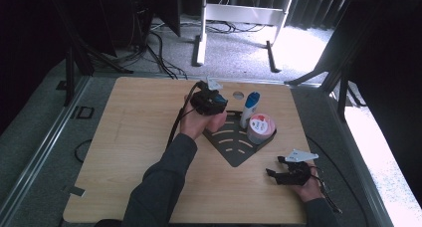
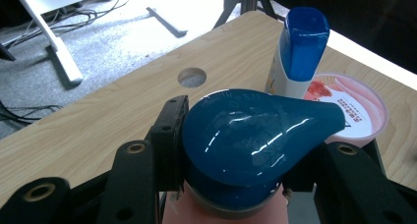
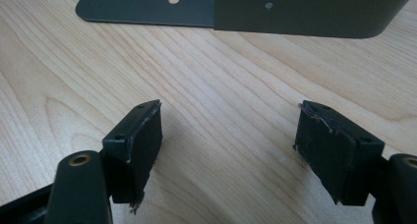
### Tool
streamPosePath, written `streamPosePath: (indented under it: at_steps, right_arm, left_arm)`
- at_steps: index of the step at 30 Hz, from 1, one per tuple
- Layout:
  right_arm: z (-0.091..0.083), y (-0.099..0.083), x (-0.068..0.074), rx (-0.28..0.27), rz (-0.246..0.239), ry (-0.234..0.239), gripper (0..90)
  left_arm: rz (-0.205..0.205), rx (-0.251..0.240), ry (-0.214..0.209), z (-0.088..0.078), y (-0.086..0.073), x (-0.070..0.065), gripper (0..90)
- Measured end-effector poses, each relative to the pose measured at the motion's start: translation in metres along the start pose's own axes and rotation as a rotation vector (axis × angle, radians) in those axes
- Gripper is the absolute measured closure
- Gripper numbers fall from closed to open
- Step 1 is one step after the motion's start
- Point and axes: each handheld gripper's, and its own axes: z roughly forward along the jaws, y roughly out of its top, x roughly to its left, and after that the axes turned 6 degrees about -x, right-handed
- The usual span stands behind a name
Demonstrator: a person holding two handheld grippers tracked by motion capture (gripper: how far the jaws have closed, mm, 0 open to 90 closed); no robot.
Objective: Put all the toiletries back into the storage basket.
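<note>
Left gripper view: blue-capped bottle (image 2: 255, 135) clamped between left gripper (image 2: 231, 150) jaws.

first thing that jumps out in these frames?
The glossy blue teardrop-shaped cap of a pinkish bottle, clamped in the left gripper over the black slotted metal rack. Behind it in that rack stand a white bottle with a blue cap and a pink lidded tub. The right gripper rests open, empty, over the light wooden table.

The high view looks forward, down on the desk (image 1: 124, 137); both gripper views sit close, sharing the black rack (image 1: 234, 150) at 12 o'clock.
</note>
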Motion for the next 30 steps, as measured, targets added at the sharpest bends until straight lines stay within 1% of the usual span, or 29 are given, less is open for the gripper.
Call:
streamPosePath:
  at_steps: [8,11,12,21,30]
  right_arm:
    - [0.000,0.000,0.000,0.000,0.001,0.000,25.4]
    - [0.000,0.000,0.000,0.000,0.001,0.001,25.4]
    - [0.000,0.000,0.000,0.000,0.001,0.001,25.4]
    - [0.000,0.000,0.000,0.000,0.001,0.000,25.4]
    - [0.000,0.000,0.000,-0.001,-0.001,0.000,25.4]
  left_arm:
    - [-0.003,-0.004,-0.004,0.008,0.002,-0.004,52.8]
    - [-0.006,0.000,-0.005,0.011,0.003,-0.005,52.8]
    - [-0.012,-0.002,-0.004,0.012,0.003,-0.006,52.8]
    - [-0.013,0.009,-0.006,0.019,0.004,-0.009,52.8]
    - [-0.022,0.013,-0.005,0.025,0.003,-0.011,52.8]
